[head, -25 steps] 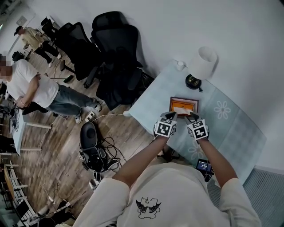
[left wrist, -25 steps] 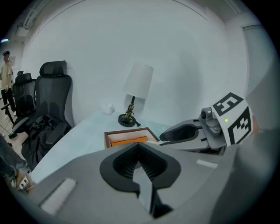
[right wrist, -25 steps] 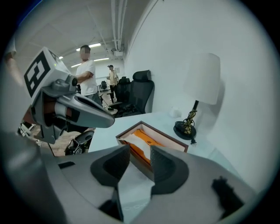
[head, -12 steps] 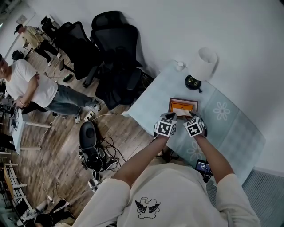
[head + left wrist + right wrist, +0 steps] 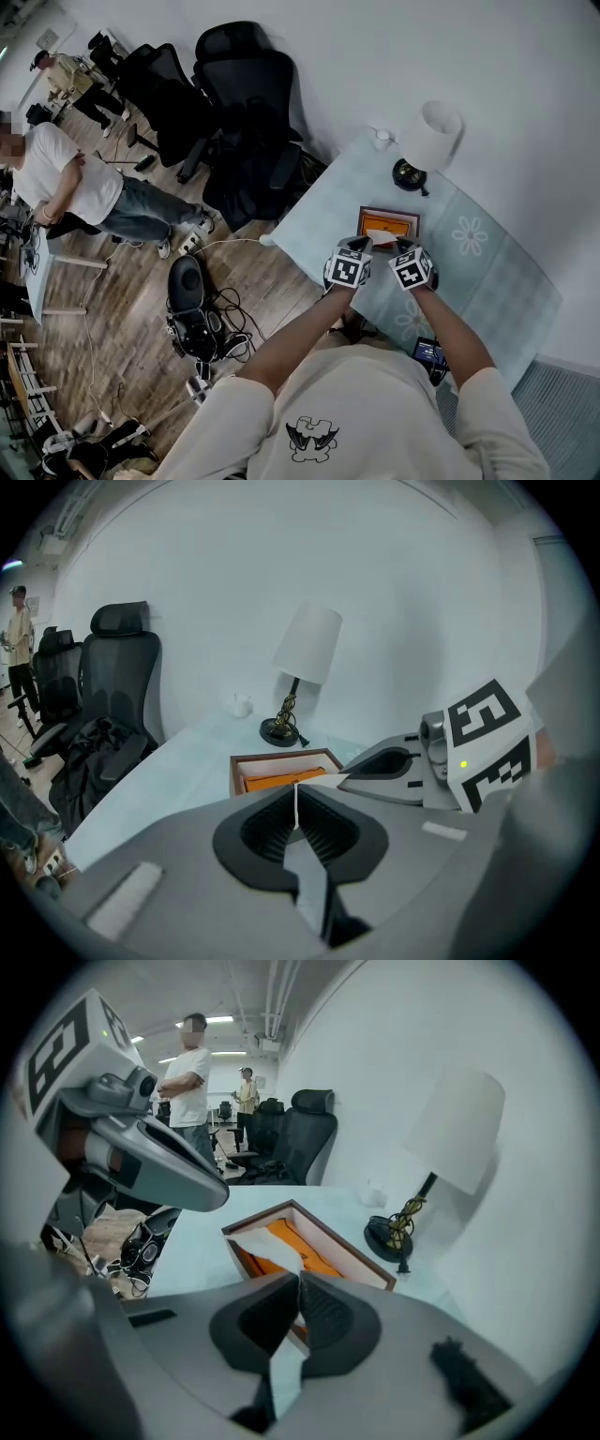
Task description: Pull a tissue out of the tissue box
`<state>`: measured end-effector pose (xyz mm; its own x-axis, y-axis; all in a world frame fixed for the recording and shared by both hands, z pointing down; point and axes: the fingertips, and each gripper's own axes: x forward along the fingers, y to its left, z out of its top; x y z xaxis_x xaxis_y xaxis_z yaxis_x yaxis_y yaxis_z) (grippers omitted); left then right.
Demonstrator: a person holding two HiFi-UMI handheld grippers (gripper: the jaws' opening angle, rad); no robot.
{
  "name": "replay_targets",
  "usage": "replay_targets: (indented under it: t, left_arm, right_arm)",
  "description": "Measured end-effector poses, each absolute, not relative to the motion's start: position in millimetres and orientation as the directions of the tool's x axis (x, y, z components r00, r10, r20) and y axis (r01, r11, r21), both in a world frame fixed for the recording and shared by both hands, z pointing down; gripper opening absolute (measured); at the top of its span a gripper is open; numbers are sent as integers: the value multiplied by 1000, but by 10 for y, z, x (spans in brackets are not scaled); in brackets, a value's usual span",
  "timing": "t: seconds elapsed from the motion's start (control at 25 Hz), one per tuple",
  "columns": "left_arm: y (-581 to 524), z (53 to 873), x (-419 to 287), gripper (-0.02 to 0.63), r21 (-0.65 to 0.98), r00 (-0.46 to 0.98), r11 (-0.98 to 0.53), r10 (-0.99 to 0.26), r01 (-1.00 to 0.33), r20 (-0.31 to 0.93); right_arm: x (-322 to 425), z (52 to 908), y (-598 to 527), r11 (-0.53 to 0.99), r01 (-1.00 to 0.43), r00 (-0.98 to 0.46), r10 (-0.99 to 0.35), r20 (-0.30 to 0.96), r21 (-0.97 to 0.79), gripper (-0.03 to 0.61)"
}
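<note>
The wooden tissue box (image 5: 387, 223) with its orange inside lies flat on the pale table (image 5: 487, 272). A white tissue (image 5: 267, 1239) rises from it toward me. My right gripper (image 5: 299, 1279) is closing, and its pads press on the near edge of that tissue. My left gripper (image 5: 296, 787) stands just left of it at the box's near rim (image 5: 246, 759), shut with a thin white edge of the tissue (image 5: 323, 781) pinched between its pads. In the head view both grippers, left (image 5: 366, 242) and right (image 5: 401, 244), sit side by side over the box's near side.
A table lamp (image 5: 427, 136) with a white shade stands behind the box, with a small white object (image 5: 379, 138) beside it. A dark device (image 5: 429, 352) lies at the table's near edge. Black office chairs (image 5: 244, 112), floor cables (image 5: 192, 319) and standing people are to the left.
My right gripper has shifted slightly toward the left gripper and lower over the box. The left gripper has kept still.
</note>
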<state>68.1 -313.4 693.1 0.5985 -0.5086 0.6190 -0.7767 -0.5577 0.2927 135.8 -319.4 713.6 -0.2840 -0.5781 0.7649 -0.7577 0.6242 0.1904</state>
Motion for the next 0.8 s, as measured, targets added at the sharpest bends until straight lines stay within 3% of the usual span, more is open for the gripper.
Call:
replay_targets:
  t: [0.8]
  left_arm:
    - [-3088, 6694, 452, 17, 257, 604, -582, -544, -772, 582]
  right_arm:
    - [1419, 6455, -3038, 523, -848, -361, -687, 631, 84, 14]
